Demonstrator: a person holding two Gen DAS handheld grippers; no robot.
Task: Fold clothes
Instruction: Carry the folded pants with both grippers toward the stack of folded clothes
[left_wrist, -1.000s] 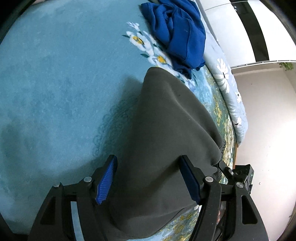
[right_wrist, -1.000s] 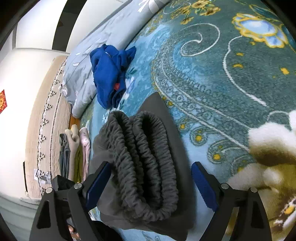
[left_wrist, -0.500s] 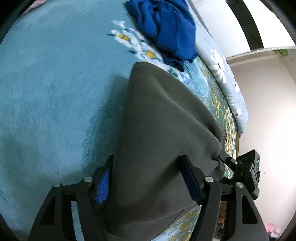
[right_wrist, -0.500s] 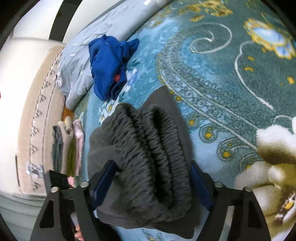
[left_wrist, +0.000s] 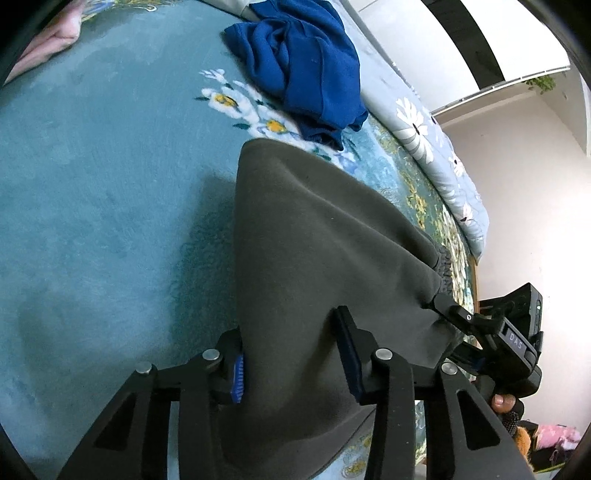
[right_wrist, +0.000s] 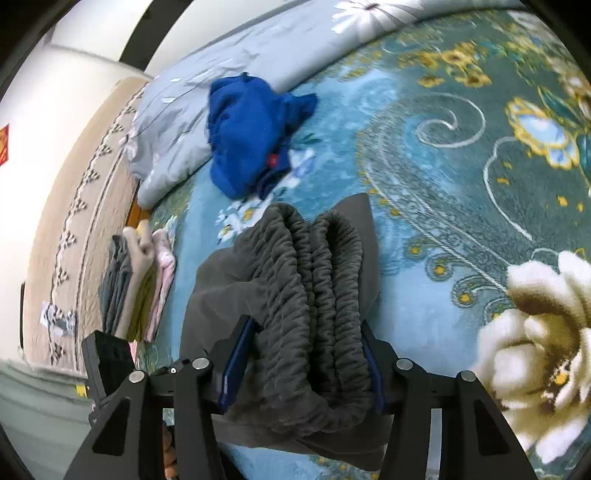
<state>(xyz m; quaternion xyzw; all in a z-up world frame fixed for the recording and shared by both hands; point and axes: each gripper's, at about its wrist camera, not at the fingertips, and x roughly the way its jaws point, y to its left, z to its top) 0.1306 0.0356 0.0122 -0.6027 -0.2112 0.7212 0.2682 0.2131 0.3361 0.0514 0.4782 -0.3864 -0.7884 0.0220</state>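
Observation:
A dark grey garment with a gathered elastic waistband lies folded over on a teal flowered blanket. My left gripper has its jaws closing, and the smooth grey cloth fills the gap and touches both blue pads. My right gripper is closing too, its pads pressing the doubled waistband from both sides. This end of the garment hangs lifted off the blanket. The right gripper also shows in the left wrist view at the garment's far corner.
A crumpled blue garment lies beyond the grey one, against a grey flowered quilt. A stack of folded clothes sits near the bed's edge by the beige headboard.
Both pairs of jaws have narrowed onto the grey garment. The right gripper has risen with the waistband, and the cloth now slopes up off the blanket.

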